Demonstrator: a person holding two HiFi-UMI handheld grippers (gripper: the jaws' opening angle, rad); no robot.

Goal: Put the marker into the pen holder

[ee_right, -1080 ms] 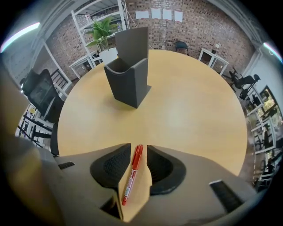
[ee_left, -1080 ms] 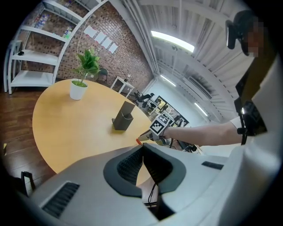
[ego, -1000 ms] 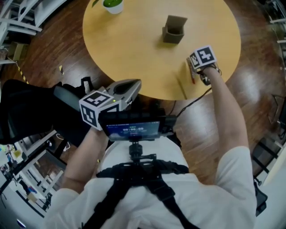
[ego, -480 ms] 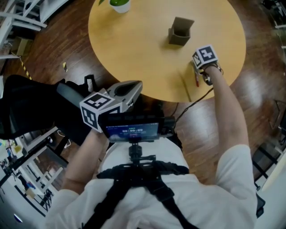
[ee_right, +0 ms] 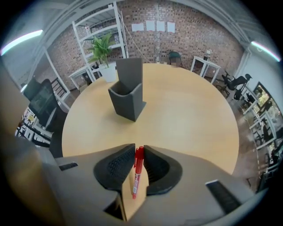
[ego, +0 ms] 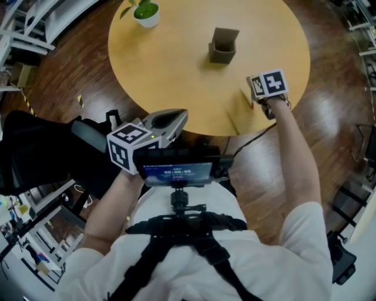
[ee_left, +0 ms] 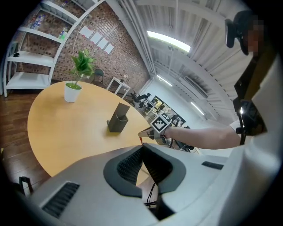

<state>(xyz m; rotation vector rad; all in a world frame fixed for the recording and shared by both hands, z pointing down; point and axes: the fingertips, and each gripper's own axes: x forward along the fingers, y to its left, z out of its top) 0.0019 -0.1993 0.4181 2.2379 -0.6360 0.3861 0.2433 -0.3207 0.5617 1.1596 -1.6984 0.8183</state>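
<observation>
Hidden, head view: the red marker (ego: 252,104) shows only as a red sliver below the right gripper (ego: 255,99); that gripper's marker cube covers the rest.
Hidden, right gripper view: the marker's labelled end runs back into the gap between the jaw bodies. Whether any part touches the round wooden table (ego: 170,76) cannot be told.
Cut off: the potted plant (ego: 145,10) is clipped by the head view's top edge.
Hard to make out: in the head view the left gripper (ego: 183,113) presents only its grey upper casing, not its pads.
Right gripper: the jaws have just been closing. The ribbed pads (ee_right: 120,164) pinch the red marker, which lies lengthwise in the gap with its solid red end at the fingertips.
Left gripper: jaws pressed together, tips meeting, nothing between them.
Right arm: forearm (ego: 296,159) stretched forward to the table's near right rim, with the gripper pointing steeply down.
Left arm: bent and held near the body; the gripper sits just off the table's near edge, tilted slightly down.
Pen holder (ego: 224,46): dark grey, upright on the table, well apart from the right gripper.
Marker location: in the right gripper, outside the pen holder.
</observation>
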